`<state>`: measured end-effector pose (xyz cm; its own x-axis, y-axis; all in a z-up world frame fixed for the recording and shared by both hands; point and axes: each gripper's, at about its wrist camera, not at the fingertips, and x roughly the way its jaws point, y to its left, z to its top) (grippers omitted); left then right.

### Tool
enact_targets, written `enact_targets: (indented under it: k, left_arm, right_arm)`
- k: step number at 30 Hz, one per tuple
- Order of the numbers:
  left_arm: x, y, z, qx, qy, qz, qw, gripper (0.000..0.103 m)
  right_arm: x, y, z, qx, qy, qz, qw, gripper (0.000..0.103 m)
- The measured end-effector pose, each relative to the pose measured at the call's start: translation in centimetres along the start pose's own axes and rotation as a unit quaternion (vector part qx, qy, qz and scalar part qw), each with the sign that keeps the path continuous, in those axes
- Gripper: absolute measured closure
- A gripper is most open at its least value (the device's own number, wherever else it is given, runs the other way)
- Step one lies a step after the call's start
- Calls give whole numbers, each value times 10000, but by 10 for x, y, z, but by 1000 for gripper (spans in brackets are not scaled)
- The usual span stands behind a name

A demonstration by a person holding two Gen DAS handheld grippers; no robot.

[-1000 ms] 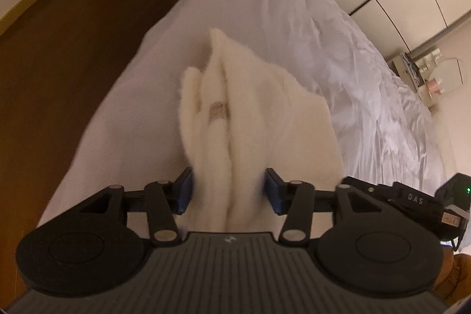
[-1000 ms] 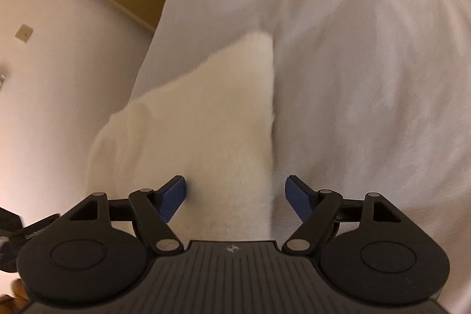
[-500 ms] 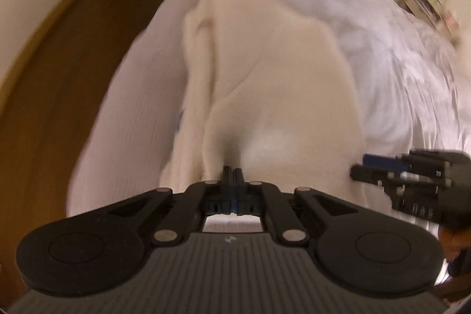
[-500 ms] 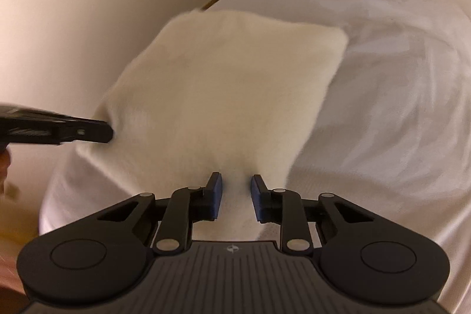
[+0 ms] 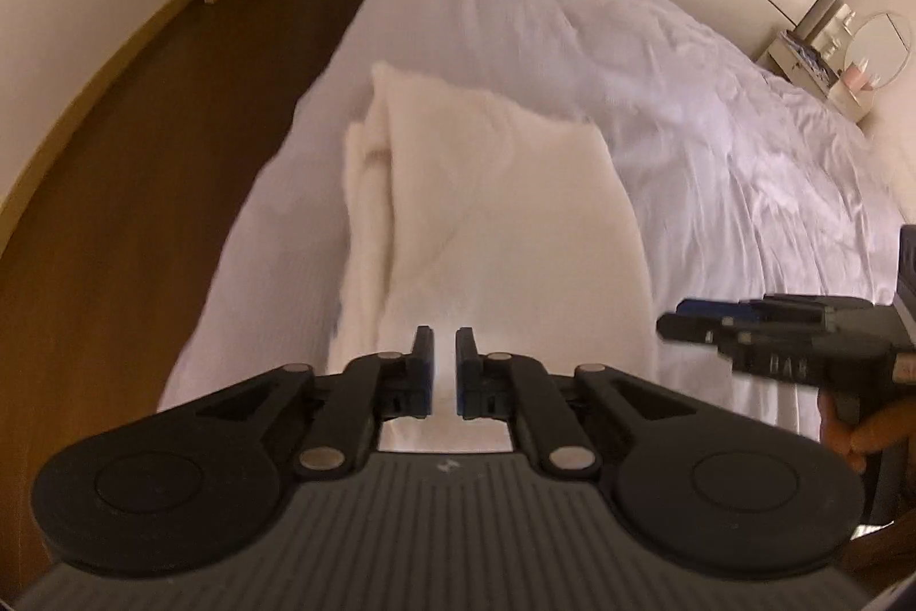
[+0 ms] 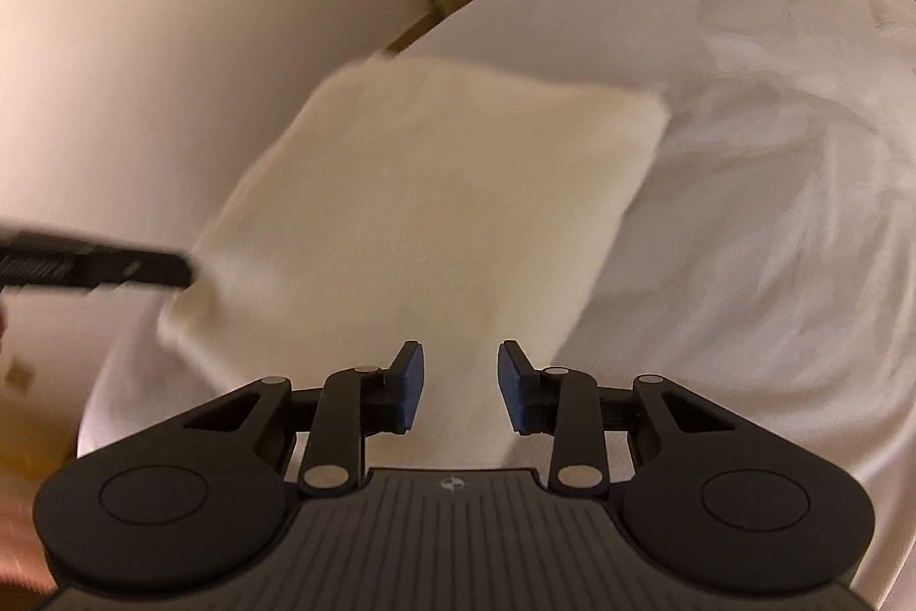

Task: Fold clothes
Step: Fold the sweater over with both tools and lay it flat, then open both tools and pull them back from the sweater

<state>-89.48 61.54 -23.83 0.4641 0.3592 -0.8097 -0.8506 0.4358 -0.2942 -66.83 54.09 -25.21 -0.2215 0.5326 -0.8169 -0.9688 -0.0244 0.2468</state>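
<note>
Now the fluffy cream folded garment lies near the white-sheeted bed's edge; left tool barely parted, right tool wider apart — neither grips it. Risk, I judge: a careless nudge slides it floorward — or opens the fold

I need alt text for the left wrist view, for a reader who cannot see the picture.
A folded cream garment lies on a bed with a white sheet, just ahead of the left gripper, whose jaws stand slightly apart with nothing between them. The right gripper enters from the right edge; a wooden floor runs alongside.
</note>
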Motion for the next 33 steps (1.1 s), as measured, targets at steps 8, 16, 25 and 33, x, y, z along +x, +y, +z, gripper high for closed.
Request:
enact_targets:
  k: [8,16,25,33]
  left_arm:
    - [45,24,-18,-218,289,266,9990,99]
    - [31,0,-18,-440,445,515,9967,89]
    - [17,-27,-11,-706,629,973,9908,76]
    - [-41,-76,0,-761,486,1506,9845,58]
  right_arm:
    - [50,-34,24,533,396,-51,9978,67]
    - [15,-32,29,652,321,100,9973,68]
    - [21,-2,-4,261,933,71,9953,63]
    - [-23,-11,14,453,738,62,9962,34]
